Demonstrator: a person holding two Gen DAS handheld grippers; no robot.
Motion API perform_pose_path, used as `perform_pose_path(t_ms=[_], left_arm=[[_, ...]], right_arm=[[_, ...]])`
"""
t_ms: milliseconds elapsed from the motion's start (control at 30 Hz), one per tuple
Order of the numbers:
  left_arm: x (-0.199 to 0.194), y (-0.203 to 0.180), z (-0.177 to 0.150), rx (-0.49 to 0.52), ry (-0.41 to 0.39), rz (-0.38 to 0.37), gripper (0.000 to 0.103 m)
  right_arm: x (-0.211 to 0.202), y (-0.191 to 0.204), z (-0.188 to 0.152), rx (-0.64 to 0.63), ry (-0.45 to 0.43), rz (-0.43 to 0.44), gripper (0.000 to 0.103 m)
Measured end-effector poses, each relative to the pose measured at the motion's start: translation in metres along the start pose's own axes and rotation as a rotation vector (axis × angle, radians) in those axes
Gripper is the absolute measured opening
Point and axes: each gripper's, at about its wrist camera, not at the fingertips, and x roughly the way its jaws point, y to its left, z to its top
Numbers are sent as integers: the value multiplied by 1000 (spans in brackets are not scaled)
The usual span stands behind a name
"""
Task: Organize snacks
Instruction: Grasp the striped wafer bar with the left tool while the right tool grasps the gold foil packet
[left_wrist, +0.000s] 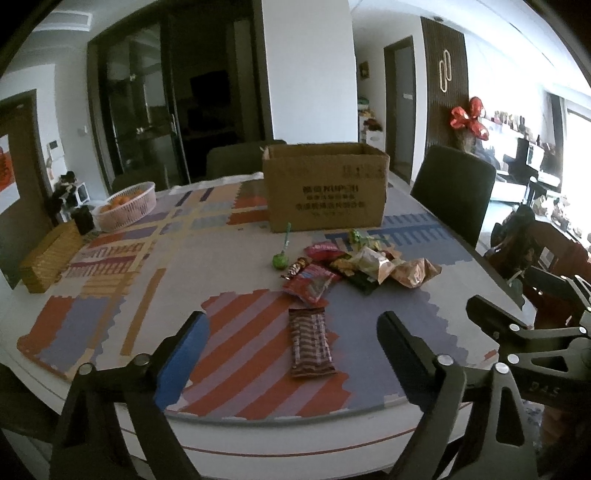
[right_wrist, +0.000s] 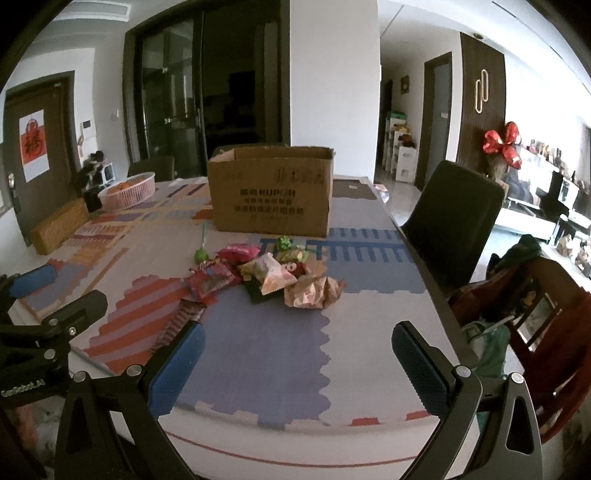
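Both tongs, left (left_wrist: 291, 332) and right (right_wrist: 299, 343), gape empty; the brown striped wafer packet (left_wrist: 311, 341) looks light, crinkly and slippery, best pinched across its narrow middle.

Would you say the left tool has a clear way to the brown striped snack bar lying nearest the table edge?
Probably yes. The left tool is open, and the striped snack bar lies flat on the table mat right in line between its fingers, apart from the snack pile. Nothing stands between them.
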Motion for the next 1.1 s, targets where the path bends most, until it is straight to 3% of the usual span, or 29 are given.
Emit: perform_pose_path(t_ms=[533, 1100], left_arm=[[80, -13, 6, 7, 213, -72, 62], [149, -10, 0, -46, 409, -101, 46]], right_arm=[[74, -7, 7, 2, 141, 38, 93], [139, -11, 14, -9, 259, 38, 83]])
